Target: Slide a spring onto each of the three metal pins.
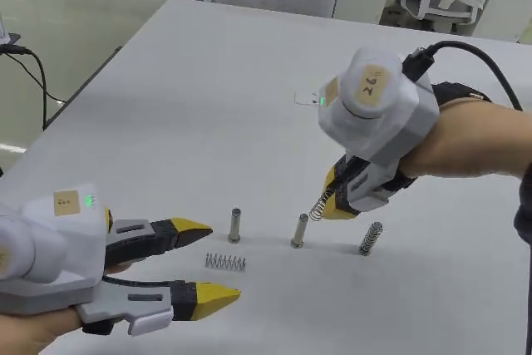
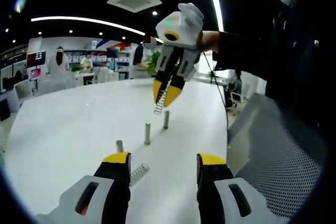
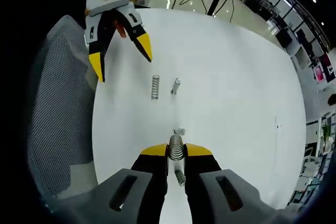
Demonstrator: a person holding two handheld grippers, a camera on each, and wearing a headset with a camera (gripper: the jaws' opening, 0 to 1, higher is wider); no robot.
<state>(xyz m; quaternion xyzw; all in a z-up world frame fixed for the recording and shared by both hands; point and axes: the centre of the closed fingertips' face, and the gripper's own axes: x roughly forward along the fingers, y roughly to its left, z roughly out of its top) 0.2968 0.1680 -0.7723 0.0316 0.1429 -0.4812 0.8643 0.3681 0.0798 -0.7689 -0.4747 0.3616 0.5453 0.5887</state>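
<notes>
Right gripper point(image 1: 335, 205) pinches a spring point(image 1: 319, 204) just above the middle pin point(image 1: 299, 230) — aimed for threading — left gripper point(image 1: 212, 260) spread, loose spring point(image 1: 225, 262) ahead.

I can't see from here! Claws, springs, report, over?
Right claw shut on spring, near middle pin. Left claw open. Loose spring lies nearby. Nothing blocking.

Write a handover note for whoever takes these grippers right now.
Left gripper: open, empty, near the loose spring lying on the table.
Right gripper: shut on a spring, held close by the middle pin, at its top.
Done: right pin carries its spring.
Left to do: seat the held spring on the middle pin, then put the loose spring on the bare left pin.
</notes>
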